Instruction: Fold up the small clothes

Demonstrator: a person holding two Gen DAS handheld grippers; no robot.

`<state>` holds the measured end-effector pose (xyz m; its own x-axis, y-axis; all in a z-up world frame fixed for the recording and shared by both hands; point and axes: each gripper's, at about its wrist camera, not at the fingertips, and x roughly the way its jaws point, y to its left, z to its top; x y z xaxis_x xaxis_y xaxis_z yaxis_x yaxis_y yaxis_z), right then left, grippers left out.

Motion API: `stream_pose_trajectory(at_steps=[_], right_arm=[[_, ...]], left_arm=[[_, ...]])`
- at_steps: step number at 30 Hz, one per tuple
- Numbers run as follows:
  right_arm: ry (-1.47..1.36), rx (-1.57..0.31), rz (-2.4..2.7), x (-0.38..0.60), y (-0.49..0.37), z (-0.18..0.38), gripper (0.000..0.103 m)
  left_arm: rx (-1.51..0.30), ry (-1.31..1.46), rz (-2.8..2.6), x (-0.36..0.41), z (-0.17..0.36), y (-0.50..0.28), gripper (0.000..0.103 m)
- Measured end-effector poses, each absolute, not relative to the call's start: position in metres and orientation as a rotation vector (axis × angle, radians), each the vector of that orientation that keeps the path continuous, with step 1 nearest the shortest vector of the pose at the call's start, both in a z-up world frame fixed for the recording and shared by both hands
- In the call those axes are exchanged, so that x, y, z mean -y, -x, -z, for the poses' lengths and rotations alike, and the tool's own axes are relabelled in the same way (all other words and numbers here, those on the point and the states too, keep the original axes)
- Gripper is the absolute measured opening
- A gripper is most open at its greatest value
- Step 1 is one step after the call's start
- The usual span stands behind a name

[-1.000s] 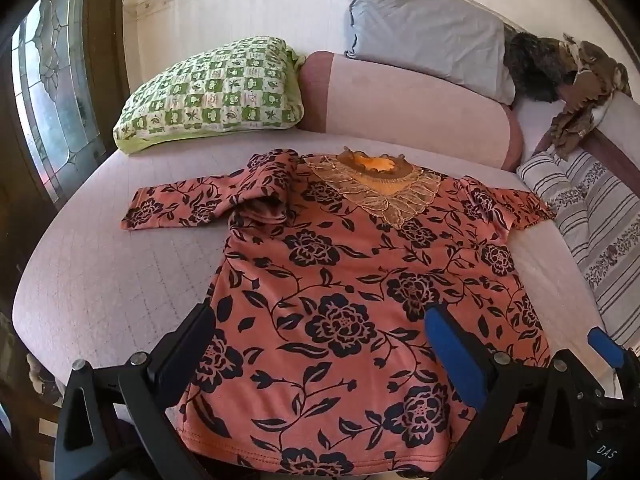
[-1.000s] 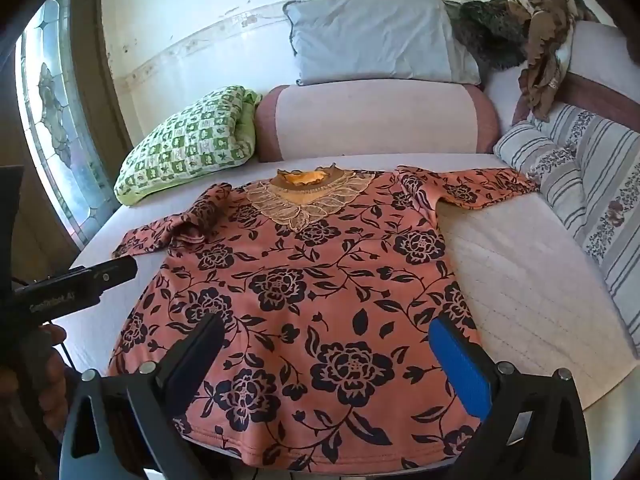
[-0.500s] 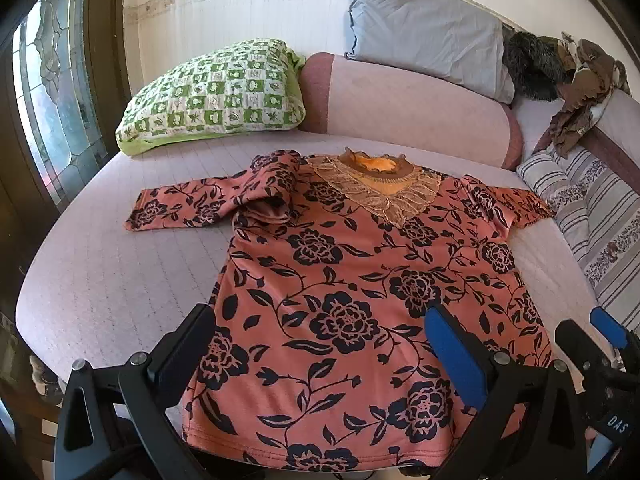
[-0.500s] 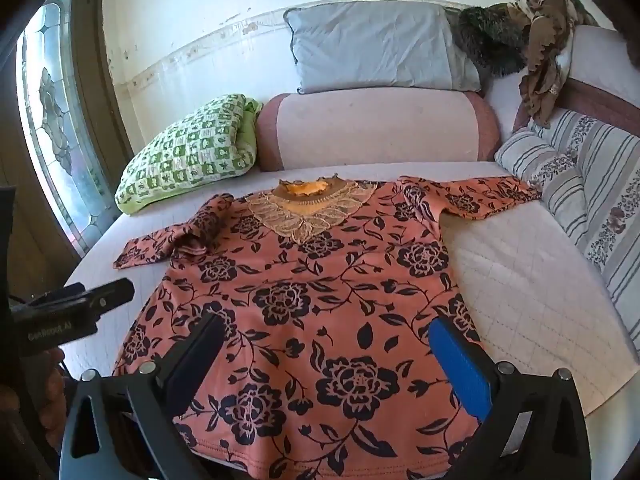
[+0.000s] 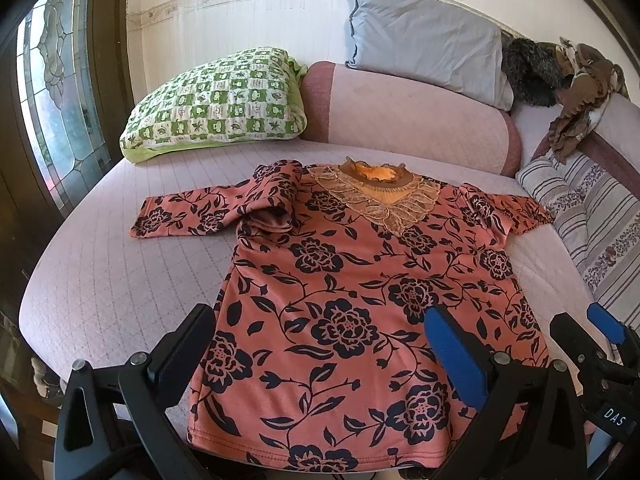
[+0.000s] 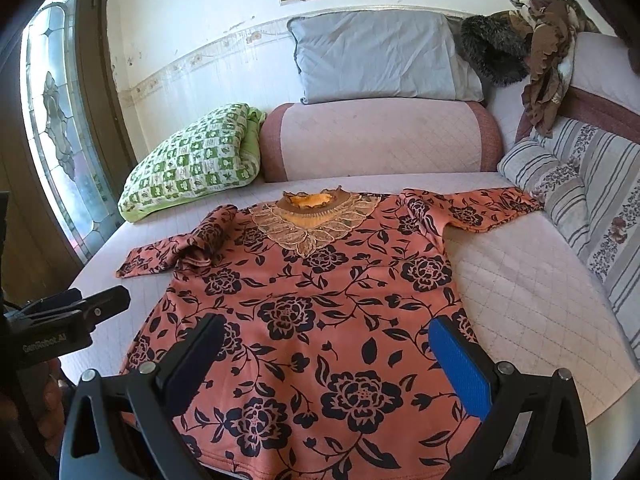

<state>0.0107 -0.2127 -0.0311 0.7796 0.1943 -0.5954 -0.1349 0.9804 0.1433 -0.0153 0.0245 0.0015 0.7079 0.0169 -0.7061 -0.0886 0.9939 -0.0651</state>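
An orange long-sleeved top point(image 5: 352, 288) point(image 6: 320, 304) with black flowers and a lace collar lies flat, front up, on the pale quilted bed point(image 5: 100, 272) point(image 6: 532, 296). Its hem is nearest me. One sleeve point(image 5: 208, 216) point(image 6: 176, 248) is bunched at the shoulder and stretches out to the left; the other sleeve point(image 5: 504, 212) point(image 6: 472, 208) reaches right. My left gripper point(image 5: 320, 340) hovers open above the hem with nothing between its fingers. My right gripper point(image 6: 324, 352) is also open and empty above the hem, and it shows at the right edge of the left wrist view point(image 5: 588, 332).
A green checked pillow point(image 5: 220, 104) point(image 6: 192, 160) lies at the back left. A pink bolster point(image 5: 404, 116) point(image 6: 380, 140) and a grey pillow point(image 5: 424, 40) point(image 6: 376, 56) stand behind the top. Striped cushions point(image 5: 592, 216) point(image 6: 592, 188) line the right side. A stained-glass window point(image 5: 56, 92) is at left.
Both grippers have drawn back and risen slightly, so the top sits lower and smaller in view. The garment itself has not moved.
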Motion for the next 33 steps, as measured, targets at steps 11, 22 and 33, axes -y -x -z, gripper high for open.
stream_pose_trajectory(at_steps=[11, 22, 33], right_arm=[[-0.085, -0.658, -0.176, 0.2096, -0.0092, 0.03, 0.103], [-0.086, -0.655, -0.161, 0.2146, -0.0119, 0.029, 0.103], [-0.08, -0.645, -0.16, 0.2124, -0.0132, 0.0258, 0.103]], left_arm=[[-0.78, 0.11, -0.065, -0.03, -0.0018, 0.0183, 0.103], [-0.799, 0.106, -0.066, -0.0238, 0.0019, 0.013, 0.103], [-0.8, 0.111, -0.065, -0.0238, 0.0022, 0.0127, 0.103]])
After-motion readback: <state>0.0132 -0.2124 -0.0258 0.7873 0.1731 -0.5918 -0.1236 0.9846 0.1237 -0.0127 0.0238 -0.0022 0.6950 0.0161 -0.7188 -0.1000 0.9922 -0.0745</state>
